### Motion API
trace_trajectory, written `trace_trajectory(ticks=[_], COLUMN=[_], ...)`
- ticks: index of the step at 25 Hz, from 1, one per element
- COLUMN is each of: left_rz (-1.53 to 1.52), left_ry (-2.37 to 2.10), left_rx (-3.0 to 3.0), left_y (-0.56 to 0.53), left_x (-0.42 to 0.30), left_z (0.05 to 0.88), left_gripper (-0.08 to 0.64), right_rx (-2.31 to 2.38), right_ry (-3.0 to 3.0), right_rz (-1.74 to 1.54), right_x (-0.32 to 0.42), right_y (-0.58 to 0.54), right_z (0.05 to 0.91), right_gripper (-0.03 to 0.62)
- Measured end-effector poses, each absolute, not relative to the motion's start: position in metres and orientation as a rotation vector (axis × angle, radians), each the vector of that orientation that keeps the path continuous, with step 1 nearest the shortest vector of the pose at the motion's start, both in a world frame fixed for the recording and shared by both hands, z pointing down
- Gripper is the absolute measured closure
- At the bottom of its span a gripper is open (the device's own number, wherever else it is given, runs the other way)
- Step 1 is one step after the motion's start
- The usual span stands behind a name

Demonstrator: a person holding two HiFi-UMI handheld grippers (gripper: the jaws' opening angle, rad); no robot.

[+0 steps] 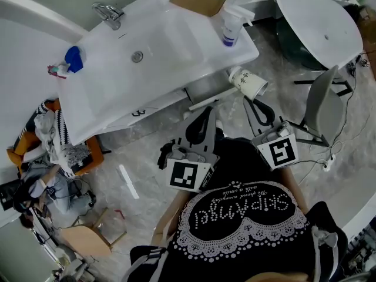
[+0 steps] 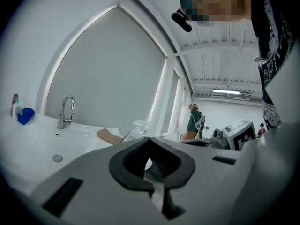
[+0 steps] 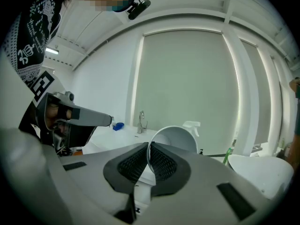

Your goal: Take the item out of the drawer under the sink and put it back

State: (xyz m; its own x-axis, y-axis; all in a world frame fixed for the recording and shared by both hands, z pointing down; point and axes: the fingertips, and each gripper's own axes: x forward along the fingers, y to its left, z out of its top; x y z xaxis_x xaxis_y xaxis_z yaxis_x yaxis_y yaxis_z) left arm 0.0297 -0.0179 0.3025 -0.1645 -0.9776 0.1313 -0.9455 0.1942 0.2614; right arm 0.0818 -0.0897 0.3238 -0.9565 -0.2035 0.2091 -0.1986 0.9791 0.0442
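White paper cup point(image 1: 249, 83), likely light and easily crushed, pinched gently at its rim by fingers of the right gripper point(image 1: 251, 100); left gripper point(image 1: 205, 114) fingers pressed together, empty.

My head camera looks steeply down from well above onto the sink point(image 1: 170, 46), with my left gripper point(image 1: 204, 115) and right gripper point(image 1: 249, 103) low in frame. Each gripper camera sits close behind its own jaws and looks out across the sink top toward the far wall. All three views share the faucet point(image 1: 108, 13) and spray bottle point(image 1: 230, 28). The white cup point(image 1: 249, 82) appears from above and, close up, in my right gripper view.
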Motion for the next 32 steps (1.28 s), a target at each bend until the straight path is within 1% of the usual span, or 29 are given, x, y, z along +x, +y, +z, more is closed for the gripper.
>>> trace_trajectory(ticks=[5,12,26,32], left_rz=[-0.139,0.034,-0.088,-0.044], left_ry=[-2.185,-2.057,-2.121,-2.09], left_rx=[1.882,2.121,2.016,2.066], left_y=[-0.025,-0.035,-0.024,-0.025], left_x=[0.035,0.071,0.058,0.059], left_z=[0.303,0.303,0.305,0.305], left_gripper=[0.555,0.555,0.555,0.555], right_rx=[0.294,0.227,0.174,0.175], right_ry=[-2.91,-2.909,-2.898,-2.893], right_rz=[0.009,-0.064,-0.066,-0.053], right_x=[0.089,0.088,0.085,0.08], right_y=[-0.083,-0.062,-0.054,-0.054], right_z=[0.322,0.321,0.328,0.33], right_gripper=[0.566,0.566,0.566,0.566])
